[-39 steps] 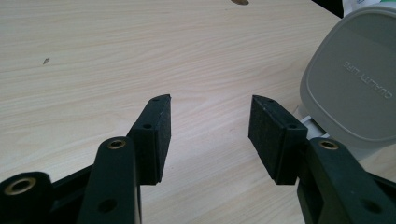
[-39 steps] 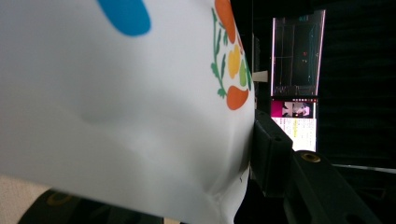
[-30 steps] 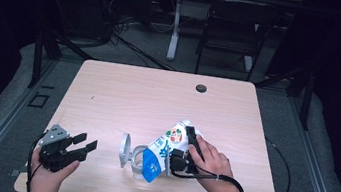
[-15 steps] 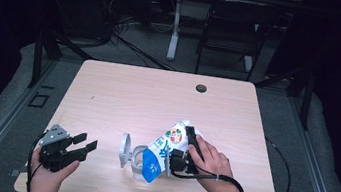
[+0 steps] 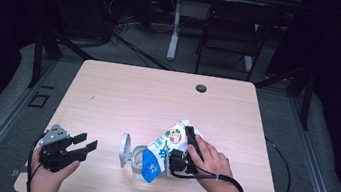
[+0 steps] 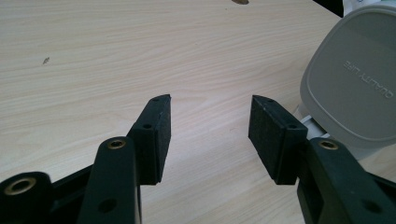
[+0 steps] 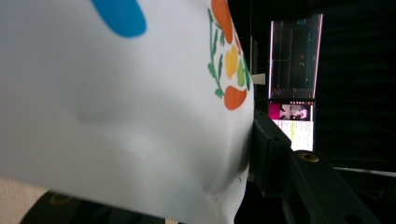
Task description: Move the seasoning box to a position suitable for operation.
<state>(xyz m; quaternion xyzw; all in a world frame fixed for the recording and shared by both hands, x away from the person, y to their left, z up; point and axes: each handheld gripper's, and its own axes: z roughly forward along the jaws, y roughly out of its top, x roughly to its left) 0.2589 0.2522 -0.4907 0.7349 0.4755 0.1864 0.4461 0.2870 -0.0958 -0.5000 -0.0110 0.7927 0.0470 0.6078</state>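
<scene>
A white pouch (image 5: 163, 148) printed with a blue patch and small orange, yellow and green fruit shapes lies tilted near the front edge of the table (image 5: 158, 99), right of its middle. Its lower, blue end rests in the mouth of a clear container (image 5: 138, 161), whose grey hinged lid (image 5: 124, 149) stands open on the side away from the pouch.

The right gripper (image 5: 186, 151) is clamped on the pouch: in the right gripper view the white film (image 7: 116, 102) bulges between the jaws and dents where one black pad (image 7: 264, 154) presses into it. The person's right hand (image 5: 209, 164) wraps the gripper body just beside the pouch, and a black cable (image 5: 280, 162) trails off toward the table's right edge.

Well apart, at the front left corner, the left gripper (image 5: 82, 145) is held low over the wood by the left hand (image 5: 49, 172). Its jaws stand spread with nothing between them; the left gripper view shows bare tabletop in the gap and the grey lid (image 6: 355, 79), lettered QUALITY LIFE, just beyond the pad on that view's right.

A small dark round grommet (image 5: 201, 88) sits in the tabletop near the far edge. Behind the table are a dark chair (image 5: 229, 38) and a white stand (image 5: 175, 26) on the grey floor
</scene>
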